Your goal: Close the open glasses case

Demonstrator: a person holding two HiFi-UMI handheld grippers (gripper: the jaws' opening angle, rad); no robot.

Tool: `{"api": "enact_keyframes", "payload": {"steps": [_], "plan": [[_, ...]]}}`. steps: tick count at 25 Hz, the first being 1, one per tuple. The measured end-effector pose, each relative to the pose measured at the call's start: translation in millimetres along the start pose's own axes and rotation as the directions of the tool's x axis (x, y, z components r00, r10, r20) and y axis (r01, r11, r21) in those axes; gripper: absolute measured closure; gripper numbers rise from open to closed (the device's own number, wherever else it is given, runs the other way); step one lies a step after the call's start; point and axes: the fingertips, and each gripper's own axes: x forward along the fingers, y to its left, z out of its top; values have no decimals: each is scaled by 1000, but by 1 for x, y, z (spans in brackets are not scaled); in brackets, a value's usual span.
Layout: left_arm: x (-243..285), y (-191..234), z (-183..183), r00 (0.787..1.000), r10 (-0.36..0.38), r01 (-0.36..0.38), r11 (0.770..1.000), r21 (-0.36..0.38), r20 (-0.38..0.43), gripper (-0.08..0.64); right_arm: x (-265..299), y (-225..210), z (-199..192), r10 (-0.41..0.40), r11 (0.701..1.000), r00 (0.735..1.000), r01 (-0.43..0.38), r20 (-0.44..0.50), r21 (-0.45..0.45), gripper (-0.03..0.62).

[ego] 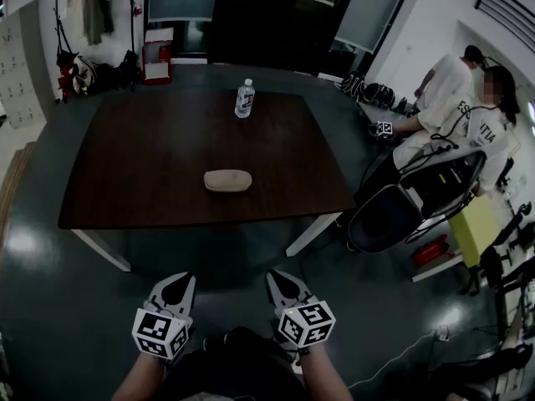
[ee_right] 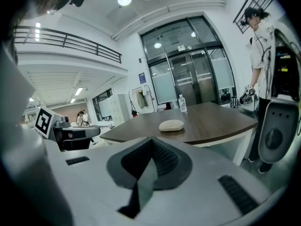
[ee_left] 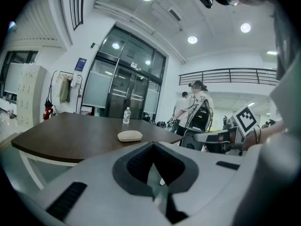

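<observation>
A beige oval glasses case (ego: 227, 180) lies near the middle of the dark brown table (ego: 134, 182); from here it reads as one rounded lump with no gap showing. It also appears small and far off in the left gripper view (ee_left: 130, 135) and the right gripper view (ee_right: 171, 125). My left gripper (ego: 178, 281) and right gripper (ego: 281, 277) are held low, side by side, short of the table's near edge and well away from the case. Both are shut with nothing between them, the pads meeting in the left gripper (ee_left: 151, 148) and in the right gripper (ee_right: 151, 144).
A water bottle (ego: 244, 98) stands at the table's far edge behind the case. To the right are a black office chair (ego: 393, 215) and two people (ego: 468, 115) at another desk. A coat rack (ego: 84, 23) stands at the back left.
</observation>
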Motion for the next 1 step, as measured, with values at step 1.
{"api": "enact_keyframes", "payload": {"steps": [1], "plan": [[0, 1, 2, 1000, -3, 3, 1000, 4, 0, 563, 2, 1, 2, 2, 1000, 1000, -2, 0, -1, 604]]}}
